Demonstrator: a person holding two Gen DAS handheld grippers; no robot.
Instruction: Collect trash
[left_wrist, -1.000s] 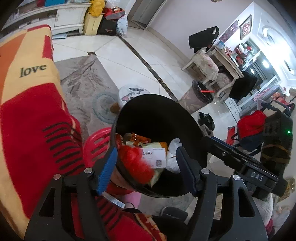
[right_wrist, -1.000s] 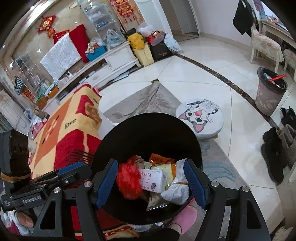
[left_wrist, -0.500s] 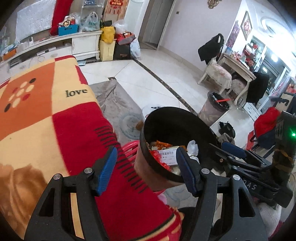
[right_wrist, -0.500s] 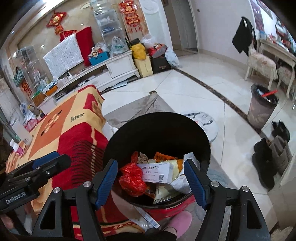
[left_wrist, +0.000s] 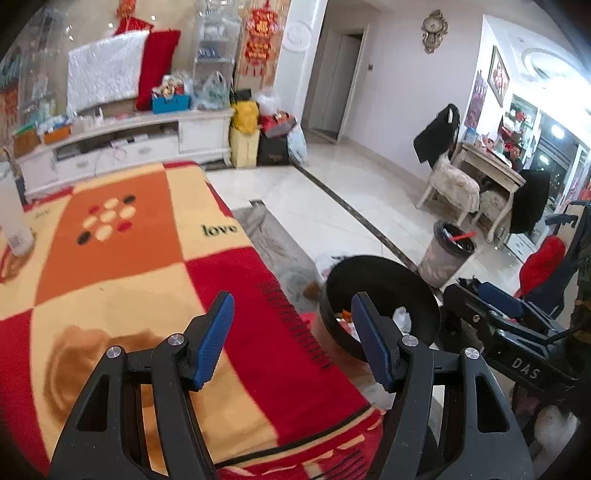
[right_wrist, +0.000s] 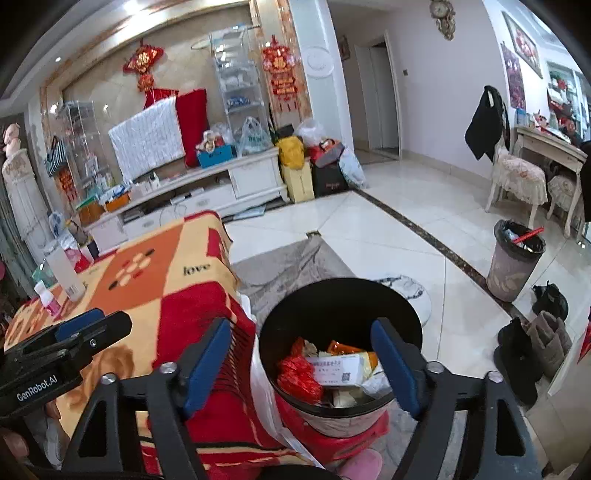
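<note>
Black trash bin (right_wrist: 340, 321) stands on the floor just beside the blanket-covered bench (left_wrist: 122, 280), set on a red stool (right_wrist: 354, 432). Inside are seen a red wrapper (right_wrist: 299, 376), a white box with a printed code (right_wrist: 334, 369) and orange packets. Left gripper (left_wrist: 291, 339) is held over the blanket edge, fingers spread, nothing between them. Right gripper (right_wrist: 303, 365) is held above the bin, fingers opening, nothing pinched.

A lived-in home sitting room: long white low cabinet (right_wrist: 207, 192) at centre left, red festive knot hangings (right_wrist: 144, 66) on the upper wall, checked red-and-orange blanket (left_wrist: 122, 258) at lower left, padded cream chair (right_wrist: 517, 177) at right.
</note>
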